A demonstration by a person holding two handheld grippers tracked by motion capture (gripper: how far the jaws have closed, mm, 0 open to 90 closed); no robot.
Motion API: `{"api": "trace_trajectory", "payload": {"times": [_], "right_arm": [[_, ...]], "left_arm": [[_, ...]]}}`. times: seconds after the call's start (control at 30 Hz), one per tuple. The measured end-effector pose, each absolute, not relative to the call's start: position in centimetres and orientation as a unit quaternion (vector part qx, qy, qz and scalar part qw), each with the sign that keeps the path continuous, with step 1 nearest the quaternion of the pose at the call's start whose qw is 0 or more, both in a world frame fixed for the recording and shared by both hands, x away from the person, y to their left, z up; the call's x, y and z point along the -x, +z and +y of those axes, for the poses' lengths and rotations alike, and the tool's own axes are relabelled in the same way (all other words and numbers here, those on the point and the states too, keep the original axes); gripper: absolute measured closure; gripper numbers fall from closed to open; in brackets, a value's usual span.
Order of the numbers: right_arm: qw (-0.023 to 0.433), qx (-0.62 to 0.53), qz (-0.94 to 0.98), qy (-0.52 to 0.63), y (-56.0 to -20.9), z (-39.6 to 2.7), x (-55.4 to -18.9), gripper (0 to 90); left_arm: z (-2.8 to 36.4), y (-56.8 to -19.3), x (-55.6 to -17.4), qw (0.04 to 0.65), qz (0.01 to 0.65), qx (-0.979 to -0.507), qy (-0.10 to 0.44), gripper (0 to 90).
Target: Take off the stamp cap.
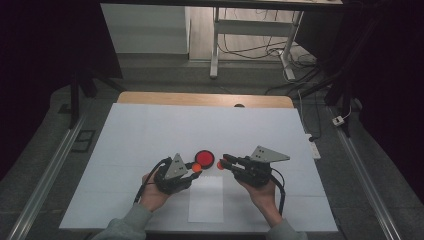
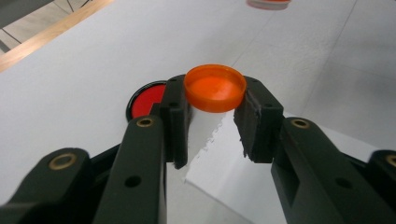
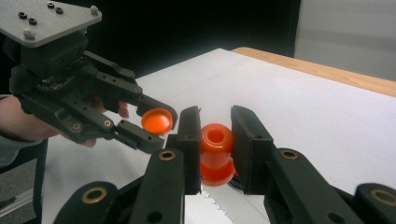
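Observation:
My left gripper (image 1: 196,168) is shut on a small orange cap (image 2: 215,87), held open side up just above the white mat. In the right gripper view this cap (image 3: 157,120) sits in the left gripper (image 3: 156,125) at the left. My right gripper (image 1: 220,164) is shut on a small orange bottle-shaped piece (image 3: 215,154) with a round opening at its top. The two grippers point at each other, their tips a short gap apart. A red disc with a black rim (image 1: 204,158) lies flat on the mat just behind both tips, and the left jaw partly hides this disc (image 2: 140,102).
A white mat (image 1: 150,135) covers the wooden table (image 1: 150,97). A smaller white sheet (image 1: 206,200) lies near the front edge between my forearms. Beyond the table stand desk legs (image 1: 215,45) and floor cables (image 1: 260,50). Metal rails (image 1: 47,170) run along both sides.

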State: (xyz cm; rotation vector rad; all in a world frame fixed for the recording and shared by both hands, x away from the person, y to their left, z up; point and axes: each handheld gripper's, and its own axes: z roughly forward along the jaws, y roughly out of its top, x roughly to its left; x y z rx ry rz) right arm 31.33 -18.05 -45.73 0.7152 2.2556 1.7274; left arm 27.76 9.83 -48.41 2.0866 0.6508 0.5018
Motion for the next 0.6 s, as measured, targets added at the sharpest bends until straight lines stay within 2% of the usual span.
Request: {"api": "trace_trajectory", "payload": {"times": [0.6], "right_arm": [[0.106,-0.245,0.767,0.584,-45.9,-18.1,-31.4,73.6]], "left_arm": [[12.7,-48.6,-27.4,0.433,0.290,-0.829,0.204,65.6]]}}
